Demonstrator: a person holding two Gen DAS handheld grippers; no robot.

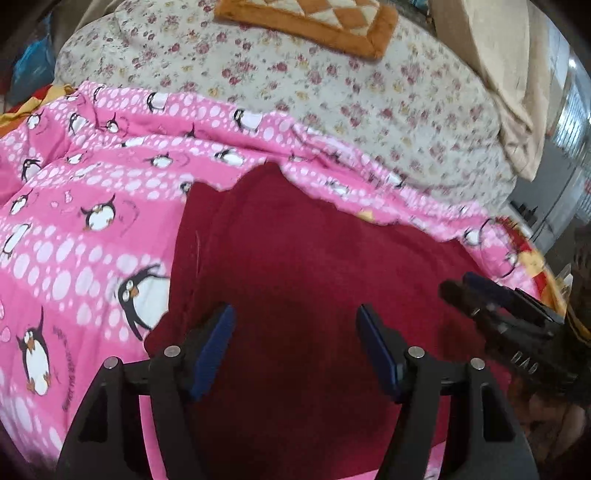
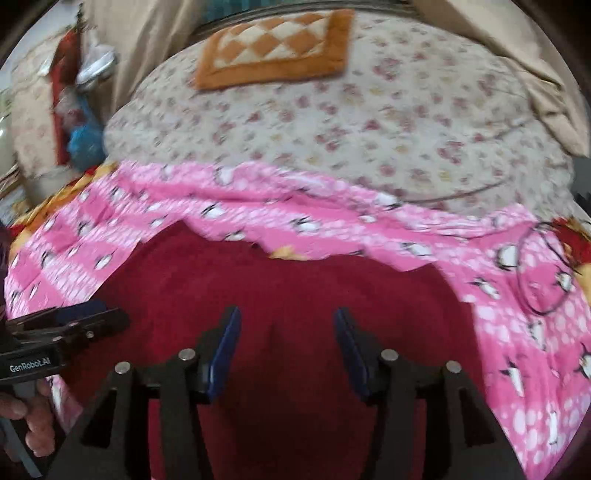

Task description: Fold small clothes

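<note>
A dark red garment (image 1: 314,258) (image 2: 295,280) lies spread flat on a pink sheet with penguins (image 1: 92,184) (image 2: 517,350). In the left wrist view my left gripper (image 1: 295,325) hovers over the garment's near part, jaws open, nothing between its blue pads (image 1: 218,339). In the right wrist view my right gripper (image 2: 286,325) stands open over the same cloth, with only the fabric below the gap. Each gripper shows in the other's view: the right one (image 1: 465,288) at the garment's right side, the left one (image 2: 92,314) at its left side, held by a hand (image 2: 29,417).
Beyond the pink sheet lies a cream floral bedcover (image 1: 369,92) (image 2: 351,129) with an orange checkered quilted mat (image 1: 314,18) (image 2: 273,48) on it. A thin black loop (image 2: 543,277) rests on the sheet at right. Beige fabric (image 1: 517,92) hangs at the far right.
</note>
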